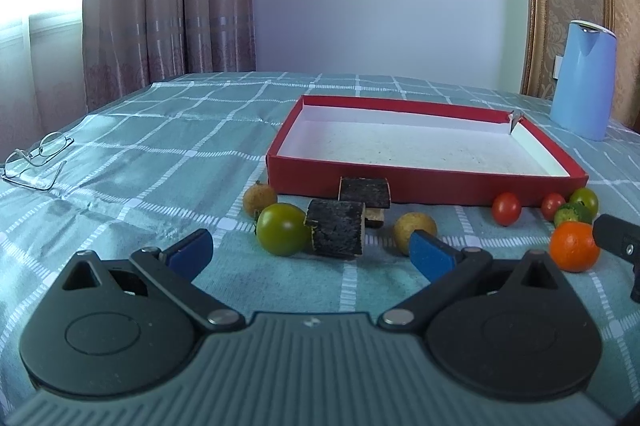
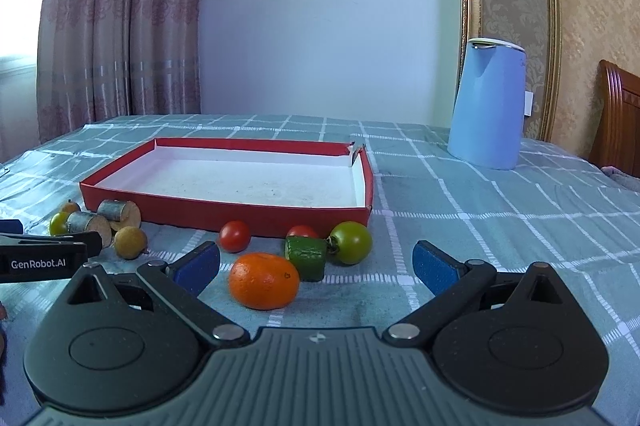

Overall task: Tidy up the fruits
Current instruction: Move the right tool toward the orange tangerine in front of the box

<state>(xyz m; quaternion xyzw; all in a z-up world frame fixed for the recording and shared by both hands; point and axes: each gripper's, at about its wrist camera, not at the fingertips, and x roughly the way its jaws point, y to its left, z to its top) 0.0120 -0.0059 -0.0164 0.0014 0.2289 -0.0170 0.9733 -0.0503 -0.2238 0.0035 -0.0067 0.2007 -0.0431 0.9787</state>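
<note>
A shallow red box point(image 1: 416, 191) point(image 2: 224, 211) with a white inside stands empty on the checked cloth. In front of it lie fruits. In the left wrist view: a green tomato point(image 1: 282, 234), two dark cut pieces point(image 1: 336, 234), two tan round fruits point(image 1: 414, 228), red cherry tomatoes point(image 1: 506, 208) and an orange point(image 1: 574, 246). In the right wrist view: the orange point(image 2: 264, 280), a green chunk point(image 2: 306, 258), a green tomato point(image 2: 351, 242) and red tomatoes point(image 2: 235, 236). My left gripper point(image 1: 310, 256) is open and empty, just short of the dark piece. My right gripper point(image 2: 316, 264) is open and empty, with the orange between its fingers' reach.
A light blue kettle point(image 2: 488, 105) point(image 1: 584, 81) stands at the back right. Eyeglasses point(image 1: 38, 157) lie at the left on the cloth. Curtains and a wall are behind the table. A wooden chair back point(image 2: 618, 117) is at the far right.
</note>
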